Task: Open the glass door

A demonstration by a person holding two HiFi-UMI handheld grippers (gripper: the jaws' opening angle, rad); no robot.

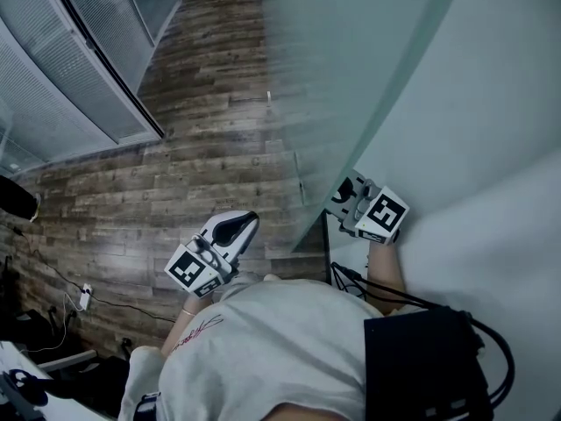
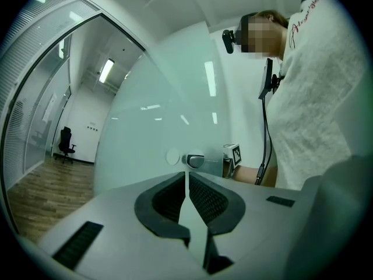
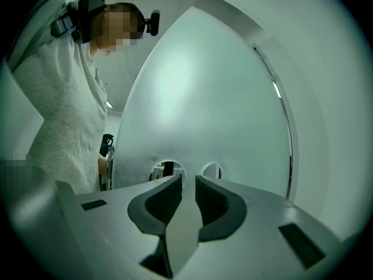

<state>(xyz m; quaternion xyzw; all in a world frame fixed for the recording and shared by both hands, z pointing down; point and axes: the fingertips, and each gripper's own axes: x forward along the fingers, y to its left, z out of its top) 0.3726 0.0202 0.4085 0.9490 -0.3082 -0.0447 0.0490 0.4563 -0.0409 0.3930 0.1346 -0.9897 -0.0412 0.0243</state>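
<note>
Shirt [image 1: 289,349] fills the near edge. Left claw [image 1: 237,226], jaws pressed together and empty, hangs over the wooden floor [image 1: 175,174]. Glass door [image 1: 351,77] stands just right of it. Right claw [image 3: 187,182], jaws slightly apart with nothing gripped, faces the door's right side.

glass door [image 1: 368,86] seemingly between left gripper [image 1: 238,228] and right gripper [image 1: 347,193]
</note>
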